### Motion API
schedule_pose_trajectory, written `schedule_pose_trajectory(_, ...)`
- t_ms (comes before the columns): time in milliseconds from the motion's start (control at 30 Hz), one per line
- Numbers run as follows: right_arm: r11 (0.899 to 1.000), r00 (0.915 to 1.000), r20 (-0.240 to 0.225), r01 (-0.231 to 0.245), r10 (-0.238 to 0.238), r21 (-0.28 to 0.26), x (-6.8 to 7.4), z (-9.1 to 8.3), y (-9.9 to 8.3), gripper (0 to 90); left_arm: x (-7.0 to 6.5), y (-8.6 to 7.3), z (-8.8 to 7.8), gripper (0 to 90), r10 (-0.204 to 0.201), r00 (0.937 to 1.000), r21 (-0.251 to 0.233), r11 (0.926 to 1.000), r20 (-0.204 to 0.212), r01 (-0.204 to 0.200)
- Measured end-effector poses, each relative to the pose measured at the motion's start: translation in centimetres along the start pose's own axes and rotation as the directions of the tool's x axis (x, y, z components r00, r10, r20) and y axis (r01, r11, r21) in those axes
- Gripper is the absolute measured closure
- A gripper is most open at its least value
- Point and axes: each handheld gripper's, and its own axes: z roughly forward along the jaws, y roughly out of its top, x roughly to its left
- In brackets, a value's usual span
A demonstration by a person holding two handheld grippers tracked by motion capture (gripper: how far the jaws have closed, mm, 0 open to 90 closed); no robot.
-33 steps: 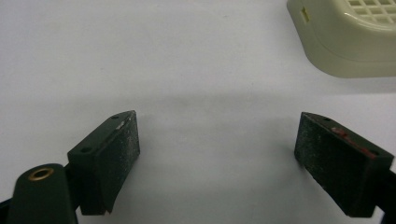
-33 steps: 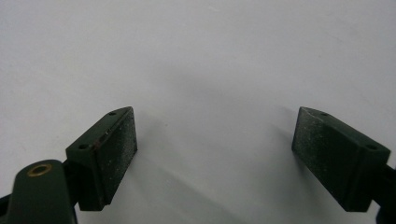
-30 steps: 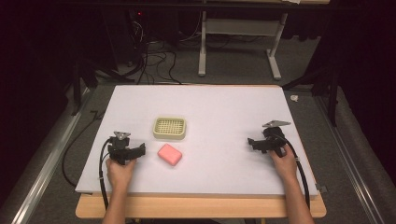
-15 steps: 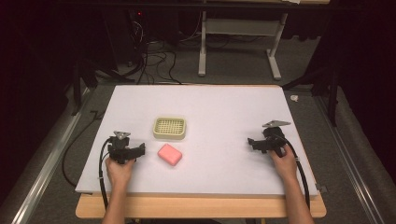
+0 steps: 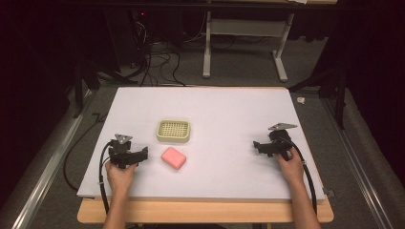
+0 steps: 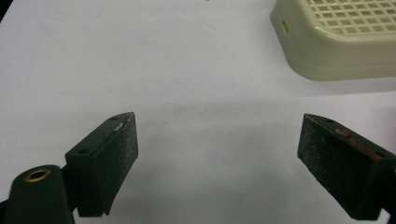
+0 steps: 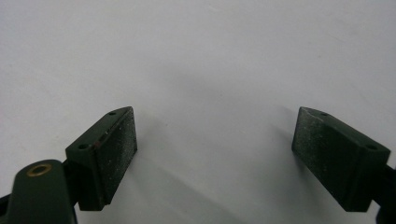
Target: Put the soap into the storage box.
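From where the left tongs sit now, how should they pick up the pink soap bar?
Come down from above and pinch the soap bar across its two long sides. It lies flat and slightly turned on the table, right beside the open left tongs, with bare space around it.

What we count on the table

We see one white table (image 5: 229, 109), one pink soap bar (image 5: 173, 158), one cream slotted soap dish (image 5: 174, 131), and two hand-held grippers: one left gripper (image 5: 142, 155) and one right gripper (image 5: 258, 147), each with two black jaws spread wide.
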Motion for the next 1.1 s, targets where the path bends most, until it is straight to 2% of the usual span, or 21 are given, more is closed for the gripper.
schedule_pose_trajectory(67,1.000,1.0000,0.000,0.000,0.000,0.000,0.0,0.0,0.0,14.5,-0.2,0.0,-0.2,12.1,0.019,0.9998,0.008,0.9998,0.010,-0.019)
schedule_pose_trajectory(267,1.000,1.0000,0.000,0.000,0.000,0.000,0.0,0.0,0.0,14.5,-1.0,0.2,-0.8,11.7,0.044,0.9984,-0.011,0.9990,0.035,-0.043)
schedule_pose_trajectory(400,1.000,1.0000,0.000,0.002,-0.002,0.000,0.0,0.0,0.0,14.6,-1.5,0.3,-1.1,12.0,0.029,0.9970,-0.007,0.9996,0.072,-0.028)
schedule_pose_trajectory(467,1.000,1.0000,0.000,0.000,0.000,0.000,0.0,0.0,0.0,14.5,-1.8,0.4,-1.3,12.0,0.035,0.9957,-0.003,0.9994,0.085,-0.035)
schedule_pose_trajectory(600,1.000,1.0000,0.000,0.000,0.000,0.000,0.0,0.0,0.0,14.5,-2.7,0.5,-1.5,12.3,0.052,0.9917,-0.010,0.9986,0.118,-0.051)
schedule_pose_trajectory(867,1.000,1.0000,0.000,0.002,-0.002,0.000,0.0,0.0,0.0,14.6,-4.3,0.8,-2.2,12.4,0.094,0.9835,-0.038,0.9953,0.155,-0.089)
schedule_pose_trajectory(1000,1.000,1.0000,0.000,0.001,-0.001,0.000,0.0,0.0,0.0,14.5,-5.1,1.0,-2.5,12.4,0.120,0.9774,-0.048,0.9924,0.174,-0.114)
schedule_pose_trajectory(1100,1.000,1.0000,0.000,0.002,-0.002,0.000,0.0,0.0,0.0,14.5,-5.8,1.1,-2.6,12.4,0.126,0.9729,-0.056,0.9915,0.193,-0.118)
